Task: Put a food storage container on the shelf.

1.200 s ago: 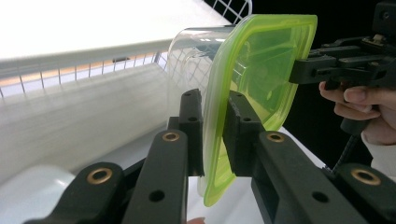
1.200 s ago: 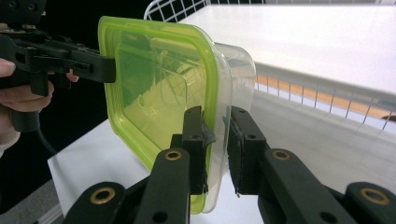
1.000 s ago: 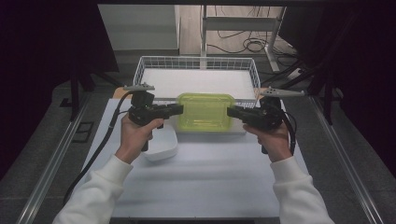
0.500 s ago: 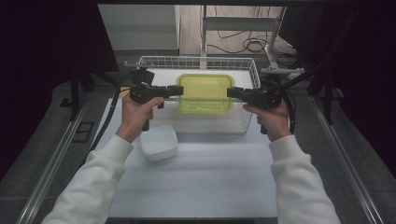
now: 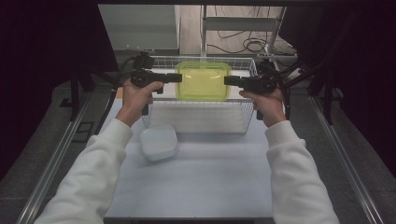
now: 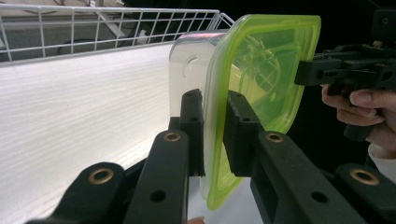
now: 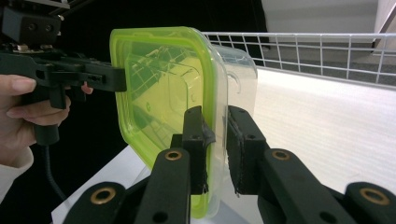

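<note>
Under my claws stands a white wire basket (image 5: pixel 201 119) with a grid wall, its near wall lower than my claws and its far rim (image 6: pixel 107 11) behind them. Its pale floor (image 7: pixel 327 121) spreads out beyond my right claw. Nearer to me than my left claw, just outside the basket's near corner, a small white square plastic container (image 5: pixel 159 143) with rounded corners sits on the white tabletop (image 5: pixel 201 182). A grey metal rail (image 5: pixel 56 158) runs along the tabletop's edge, well off to the outer side of my left claw. Far beyond both claws, black cables (image 5: pixel 243 45) lie coiled on the floor.
</note>
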Motion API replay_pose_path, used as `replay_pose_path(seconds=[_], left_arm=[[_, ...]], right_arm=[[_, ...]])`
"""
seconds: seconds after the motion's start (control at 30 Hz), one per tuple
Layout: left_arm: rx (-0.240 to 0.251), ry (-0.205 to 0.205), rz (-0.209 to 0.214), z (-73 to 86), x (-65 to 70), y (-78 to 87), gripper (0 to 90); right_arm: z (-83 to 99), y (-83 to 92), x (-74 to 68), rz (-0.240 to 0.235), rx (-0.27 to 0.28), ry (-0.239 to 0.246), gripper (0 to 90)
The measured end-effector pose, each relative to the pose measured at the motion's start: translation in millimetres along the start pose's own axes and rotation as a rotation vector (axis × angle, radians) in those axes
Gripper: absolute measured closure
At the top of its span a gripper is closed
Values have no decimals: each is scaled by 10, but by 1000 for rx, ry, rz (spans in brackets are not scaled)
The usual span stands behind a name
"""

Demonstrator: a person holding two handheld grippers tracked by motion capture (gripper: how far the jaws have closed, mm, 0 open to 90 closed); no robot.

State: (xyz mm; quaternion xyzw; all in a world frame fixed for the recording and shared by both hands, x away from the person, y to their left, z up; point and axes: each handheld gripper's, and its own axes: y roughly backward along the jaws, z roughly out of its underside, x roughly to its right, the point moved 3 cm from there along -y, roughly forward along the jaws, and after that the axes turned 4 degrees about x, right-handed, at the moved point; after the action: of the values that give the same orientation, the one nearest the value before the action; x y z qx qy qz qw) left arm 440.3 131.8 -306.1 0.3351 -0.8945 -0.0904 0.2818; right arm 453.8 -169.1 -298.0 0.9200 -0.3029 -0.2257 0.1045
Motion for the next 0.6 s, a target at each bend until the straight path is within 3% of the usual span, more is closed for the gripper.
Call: replay_pose_path(seconds=[0.33, 0.43, 0.6], left_arm=[[-41, 77, 25, -79, -194, -131, 795], [-58, 105, 28, -103, -266, -162, 796], [-111, 175, 21, -107, -424, -273, 796]], right_arm=[[-89, -128, 164, -15, -39, -73, 774], [-96, -184, 214, -23, -50, -115, 772], [-91, -297, 310, -14, -89, -174, 772]])
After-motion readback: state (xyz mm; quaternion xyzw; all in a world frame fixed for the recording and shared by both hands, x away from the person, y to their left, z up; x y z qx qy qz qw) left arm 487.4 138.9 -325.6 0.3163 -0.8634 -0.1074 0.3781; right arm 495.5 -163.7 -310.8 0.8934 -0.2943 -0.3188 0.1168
